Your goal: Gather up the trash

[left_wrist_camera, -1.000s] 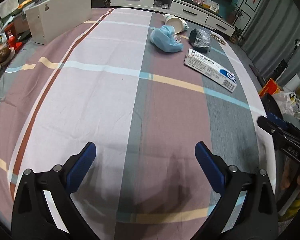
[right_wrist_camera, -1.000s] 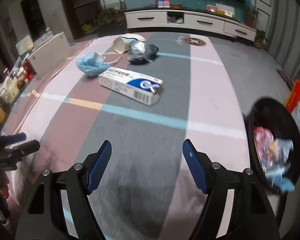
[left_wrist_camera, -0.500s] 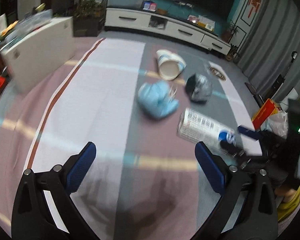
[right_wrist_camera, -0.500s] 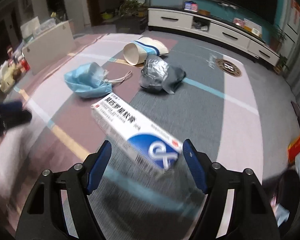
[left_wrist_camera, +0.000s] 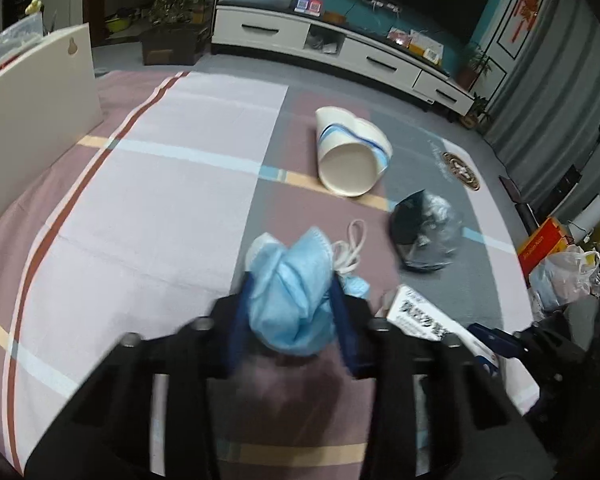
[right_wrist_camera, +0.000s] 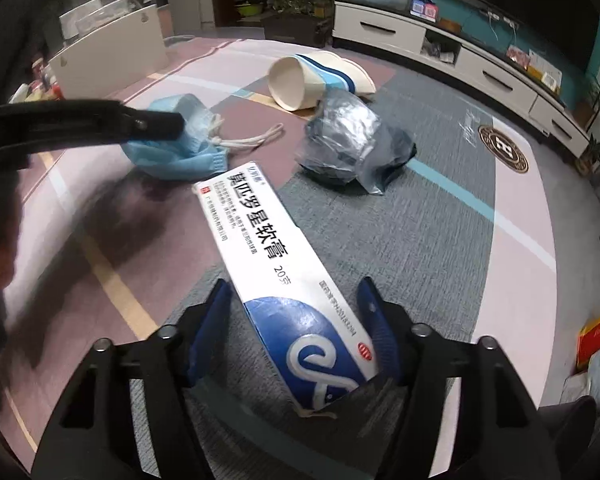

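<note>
Trash: your left gripper (left_wrist_camera: 290,312) has just closed, pinching the blue mask (left_wrist_camera: 290,292); your right gripper (right_wrist_camera: 296,320) (just narrowed) straddles the ointment box (right_wrist_camera: 276,264), contact unclear.

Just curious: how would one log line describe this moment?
left gripper: closing on blue mask | right gripper: closing around ointment box | paper cup: untouched
</note>
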### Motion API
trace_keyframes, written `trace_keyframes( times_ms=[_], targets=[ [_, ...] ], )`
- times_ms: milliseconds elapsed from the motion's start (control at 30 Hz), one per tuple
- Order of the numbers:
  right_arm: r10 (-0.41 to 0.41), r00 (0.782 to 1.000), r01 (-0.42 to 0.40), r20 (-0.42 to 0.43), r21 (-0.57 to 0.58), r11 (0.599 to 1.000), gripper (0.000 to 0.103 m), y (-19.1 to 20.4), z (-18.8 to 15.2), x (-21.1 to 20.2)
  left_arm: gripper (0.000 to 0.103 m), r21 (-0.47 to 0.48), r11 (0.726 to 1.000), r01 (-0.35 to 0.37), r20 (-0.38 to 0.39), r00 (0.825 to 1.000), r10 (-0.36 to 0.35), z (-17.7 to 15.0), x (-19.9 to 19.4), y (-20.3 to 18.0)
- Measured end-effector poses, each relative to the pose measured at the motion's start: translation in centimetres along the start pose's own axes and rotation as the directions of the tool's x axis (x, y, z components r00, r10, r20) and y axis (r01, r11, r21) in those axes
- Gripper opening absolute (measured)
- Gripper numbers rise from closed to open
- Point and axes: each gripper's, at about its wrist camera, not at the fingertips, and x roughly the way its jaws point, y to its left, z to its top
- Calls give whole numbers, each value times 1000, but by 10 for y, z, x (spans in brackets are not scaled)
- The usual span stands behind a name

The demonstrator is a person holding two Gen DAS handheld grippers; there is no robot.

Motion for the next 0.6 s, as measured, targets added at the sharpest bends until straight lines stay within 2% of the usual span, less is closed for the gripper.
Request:
trace_keyframes(
  times_ms=[67,100,133,167,333,600],
  targets=[
    [-18,1000,18,3,-15,1000,50,5,-2,-3,15,-8,1000,3,0,1000,-3,-3,0,4],
    [-18,1000,18,4,-19,1000,44,8,-4,-5,14,-8,1000,4,1,1000,-4,-5,-1,6],
    [-24,1000,24,4,-21,999,43,9,-5,-5,12,-5,1000,9,3,1000,-9,-8,-3,7],
    [-34,999,34,6,-22,999,40,12,-7,-7,11,-2,1000,17,4,1000,-17,-10,-7,7],
    [-32,999,31,25,44,999,40,22,-22,-22,10,36,998,43,23,999,-44,-27,-34,3],
    [-17,997,-3,73,261,965,40,20,-66,-74,10,104,994,33,-12,999,-32,-69,-74,-21]
  ],
)
